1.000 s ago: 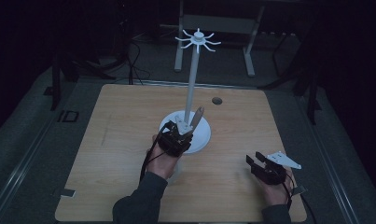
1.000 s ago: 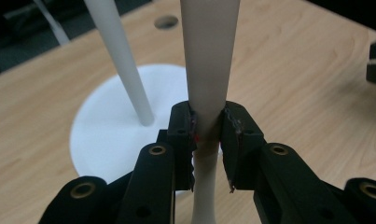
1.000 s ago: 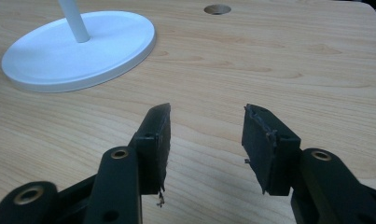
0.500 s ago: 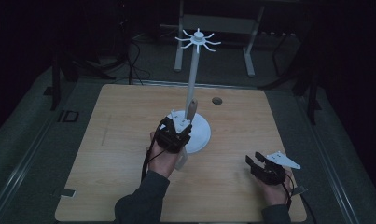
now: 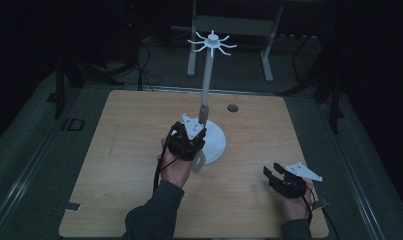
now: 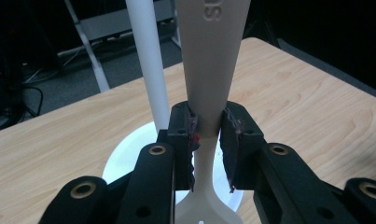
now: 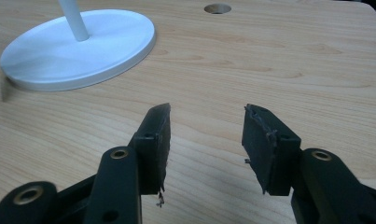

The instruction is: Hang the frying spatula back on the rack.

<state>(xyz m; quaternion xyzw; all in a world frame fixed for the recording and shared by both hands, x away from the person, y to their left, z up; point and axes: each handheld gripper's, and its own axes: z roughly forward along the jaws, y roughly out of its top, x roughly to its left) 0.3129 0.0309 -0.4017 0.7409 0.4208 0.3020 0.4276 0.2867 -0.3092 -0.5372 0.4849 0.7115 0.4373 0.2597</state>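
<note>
A white stand rises from a round base (image 5: 218,145) on the wooden table; its thin pole (image 5: 207,80) ends in a crown of hooks (image 5: 212,44). In front of the pole, my left gripper (image 5: 196,140) is shut on a cream utensil (image 5: 203,114) held nearly upright. In the left gripper view the pads (image 6: 184,135) pinch the narrow neck of the utensil (image 6: 213,56), with the pole (image 6: 148,60) just left of it and the base (image 6: 125,154) below. My right gripper (image 5: 272,170) rests near the table's front right; its jaws (image 7: 206,140) stand open with nothing between them.
A small round hole (image 5: 232,107) sits in the tabletop behind the base, also seen as the hole (image 7: 218,8) in the right gripper view. The stand's base (image 7: 83,46) lies ahead and left of the right gripper. Dark floor, cables and a metal frame (image 5: 239,25) lie beyond the table.
My left gripper has edged slightly away from the person and up, and the utensil now stands more upright, closer to the pole. The right gripper has kept still.
</note>
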